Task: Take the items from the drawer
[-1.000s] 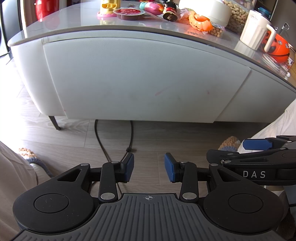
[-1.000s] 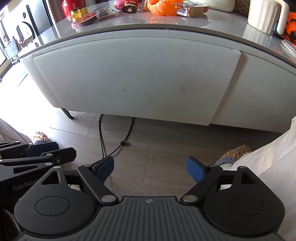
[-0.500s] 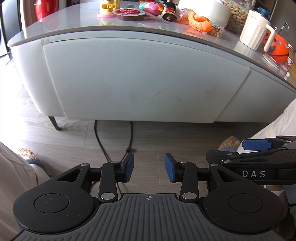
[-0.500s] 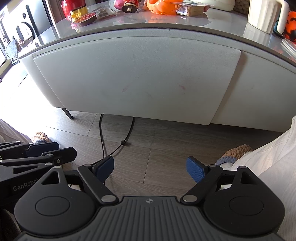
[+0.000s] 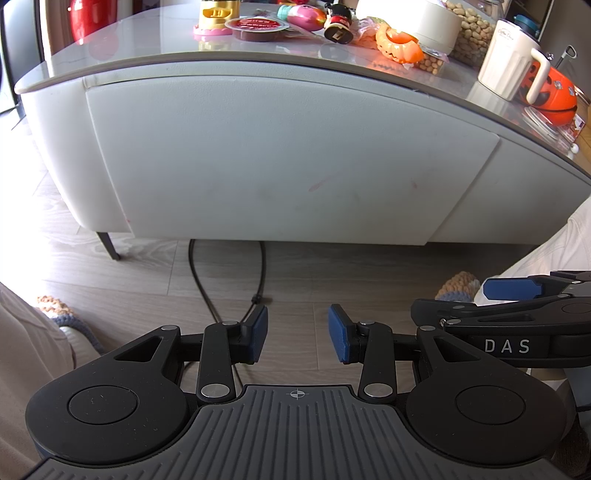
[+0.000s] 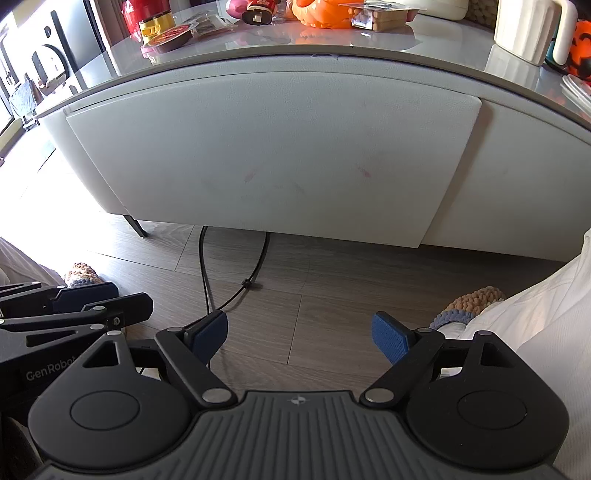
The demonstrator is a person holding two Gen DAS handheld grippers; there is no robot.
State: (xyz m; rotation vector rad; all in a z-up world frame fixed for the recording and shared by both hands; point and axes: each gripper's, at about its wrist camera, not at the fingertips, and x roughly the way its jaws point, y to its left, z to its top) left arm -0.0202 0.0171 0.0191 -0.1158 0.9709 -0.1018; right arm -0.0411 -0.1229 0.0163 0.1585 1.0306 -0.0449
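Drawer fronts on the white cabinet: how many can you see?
1. A single white padded drawer front spans the middle of the grey-topped cabinet, shut. The plain panels beside it show no seams; other sides are hidden.

drawer (image 5: 288, 162) contents hidden behind shut front; orange pumpkin (image 6: 580, 44) cut by edge

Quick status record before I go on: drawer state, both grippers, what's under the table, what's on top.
drawer: white drawer front shut, flush with the table body, no handle visible
left gripper: open, empty, low over the floor, short of the drawer
right gripper: open wider, empty, beside the left one
floor: black cable runs out from under the table
tabletop: cluttered; white pitcher, orange pumpkin toy, sealed red-lidded cup
drawer contents: not visible
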